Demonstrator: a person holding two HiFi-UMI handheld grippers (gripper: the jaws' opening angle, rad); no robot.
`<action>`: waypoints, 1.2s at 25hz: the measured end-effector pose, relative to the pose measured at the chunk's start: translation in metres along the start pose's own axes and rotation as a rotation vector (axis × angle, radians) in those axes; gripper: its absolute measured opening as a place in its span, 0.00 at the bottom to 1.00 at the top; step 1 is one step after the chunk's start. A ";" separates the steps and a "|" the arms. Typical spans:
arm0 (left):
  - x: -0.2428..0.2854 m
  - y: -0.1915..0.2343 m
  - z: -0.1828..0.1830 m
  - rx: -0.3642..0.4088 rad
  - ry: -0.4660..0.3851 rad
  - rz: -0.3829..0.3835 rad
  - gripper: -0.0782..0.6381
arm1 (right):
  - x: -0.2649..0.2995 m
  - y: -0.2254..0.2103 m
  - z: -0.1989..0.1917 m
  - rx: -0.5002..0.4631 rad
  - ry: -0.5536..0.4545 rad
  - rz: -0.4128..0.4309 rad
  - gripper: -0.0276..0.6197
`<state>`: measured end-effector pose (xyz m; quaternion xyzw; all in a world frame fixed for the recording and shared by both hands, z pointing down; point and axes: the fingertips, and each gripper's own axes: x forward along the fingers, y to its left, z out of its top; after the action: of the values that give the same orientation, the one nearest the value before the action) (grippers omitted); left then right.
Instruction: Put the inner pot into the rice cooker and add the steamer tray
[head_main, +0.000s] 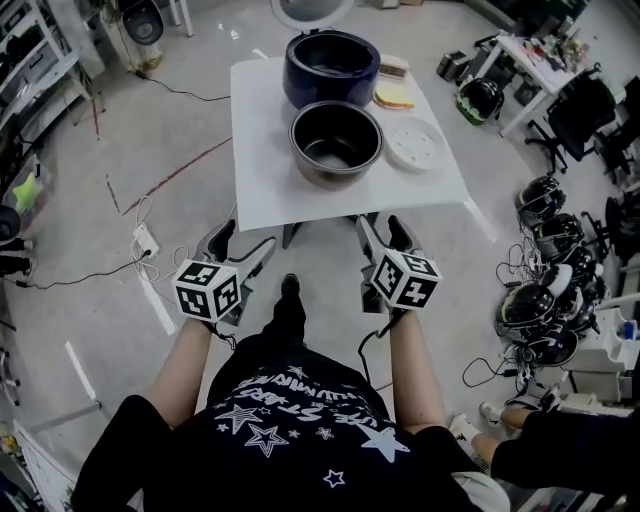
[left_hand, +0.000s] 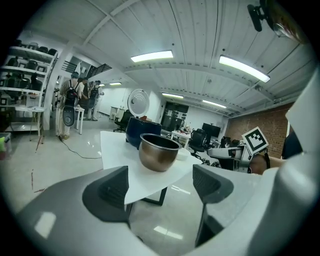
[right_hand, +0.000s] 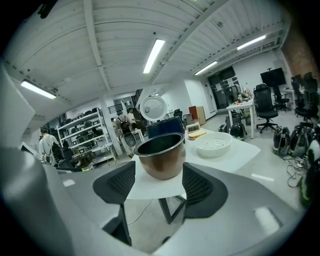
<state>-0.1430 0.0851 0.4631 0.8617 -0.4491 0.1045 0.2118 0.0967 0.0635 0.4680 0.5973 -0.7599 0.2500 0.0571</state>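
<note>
- My left fingers (left_hand: 112, 192) and my right fingers (right_hand: 197, 189) stand apart with nothing between them, short of the worktop (head_main: 262, 180); only open air lies ahead up to its near edge.
- Beyond that edge the inner pot (head_main: 336, 145) blocks the straight line ahead of both pairs, the rice cooker (head_main: 331, 68) just behind it.
- Right of the pot the steamer tray (head_main: 414, 143) takes up the worktop; left of it the surface is bare.

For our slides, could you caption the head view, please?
Left gripper, right gripper open before white table: metal inner pot, navy rice cooker, white steamer tray.
</note>
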 end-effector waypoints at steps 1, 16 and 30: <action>0.010 0.004 0.005 -0.001 -0.003 -0.003 0.66 | 0.008 -0.005 0.006 0.002 -0.002 -0.005 0.52; 0.144 0.075 0.089 -0.027 -0.009 -0.053 0.66 | 0.142 -0.061 0.084 0.015 0.069 -0.101 0.51; 0.201 0.116 0.111 -0.066 0.029 -0.084 0.66 | 0.222 -0.094 0.075 -0.027 0.347 -0.186 0.39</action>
<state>-0.1237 -0.1709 0.4705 0.8706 -0.4127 0.0933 0.2510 0.1387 -0.1807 0.5181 0.6118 -0.6837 0.3325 0.2183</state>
